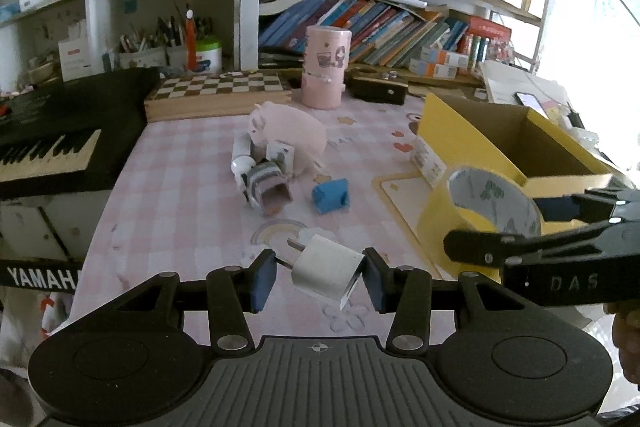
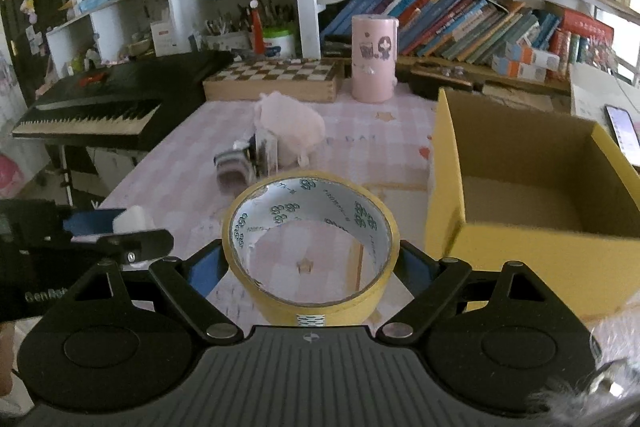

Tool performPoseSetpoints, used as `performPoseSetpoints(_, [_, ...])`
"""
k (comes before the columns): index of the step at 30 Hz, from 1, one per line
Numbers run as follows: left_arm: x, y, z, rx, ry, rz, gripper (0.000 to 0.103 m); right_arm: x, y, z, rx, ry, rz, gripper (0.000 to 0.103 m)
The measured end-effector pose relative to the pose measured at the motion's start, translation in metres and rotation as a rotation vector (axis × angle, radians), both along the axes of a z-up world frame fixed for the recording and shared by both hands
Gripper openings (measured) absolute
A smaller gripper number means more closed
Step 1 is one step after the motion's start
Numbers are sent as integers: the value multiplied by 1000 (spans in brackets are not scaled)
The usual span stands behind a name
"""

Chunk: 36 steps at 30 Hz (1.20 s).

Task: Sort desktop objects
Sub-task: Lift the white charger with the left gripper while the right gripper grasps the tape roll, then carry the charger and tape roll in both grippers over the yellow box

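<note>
My left gripper (image 1: 320, 277) is open around a white plug adapter (image 1: 326, 271) lying on the pink checked tablecloth; the right pad touches it, the left pad stands a little off. My right gripper (image 2: 310, 263) is shut on a roll of yellow tape (image 2: 312, 247) and holds it above the cloth, left of the open yellow cardboard box (image 2: 520, 203). The tape (image 1: 492, 203) and the right gripper (image 1: 560, 243) also show in the left wrist view, in front of the box (image 1: 500, 147). The left gripper with the adapter (image 2: 132, 221) shows at the left of the right wrist view.
On the cloth lie a blue block (image 1: 331, 195), a small grey box (image 1: 268, 187), a white tube (image 1: 242, 157) and a pink plush pig (image 1: 288, 133). Behind stand a pink cylinder (image 1: 326, 67), a chessboard box (image 1: 216, 93) and bookshelves. A black keyboard (image 1: 48, 131) is left.
</note>
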<state>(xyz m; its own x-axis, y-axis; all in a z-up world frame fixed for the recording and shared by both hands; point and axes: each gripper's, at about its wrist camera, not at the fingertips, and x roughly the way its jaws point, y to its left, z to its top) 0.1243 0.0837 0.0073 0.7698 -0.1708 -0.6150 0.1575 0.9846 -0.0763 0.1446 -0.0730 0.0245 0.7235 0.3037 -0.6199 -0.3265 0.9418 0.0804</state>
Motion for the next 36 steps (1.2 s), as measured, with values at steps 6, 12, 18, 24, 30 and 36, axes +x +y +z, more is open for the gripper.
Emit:
performPoseSetpoints(6, [-25,-10,1,-3,-3,-29,45,-35,-11,-5,-2,13,-30,87])
performPoseSetpoints(12, [-45,-24,-3,6,2,-81,45,-64,-25,-12,3,26,-85,87])
performPoseSetpoints(18, [-63,-36,-2,22,-1,-144,45,-94,-38,-16,11,36,-153,87])
performPoseSetpoints(24, [-78,-47,-1,41,-12,-207,45,-116,-50,-22,20,55,-228,87])
performPoseSetpoints(30, [-87,-54,-1,41,-6,-248,45,-128,-55,-24,18,74,-280,87])
performPoseSetpoints(36, [-93,-60,-1,48,-8,-291,45,-138,-55,-22,13,68,-291,87])
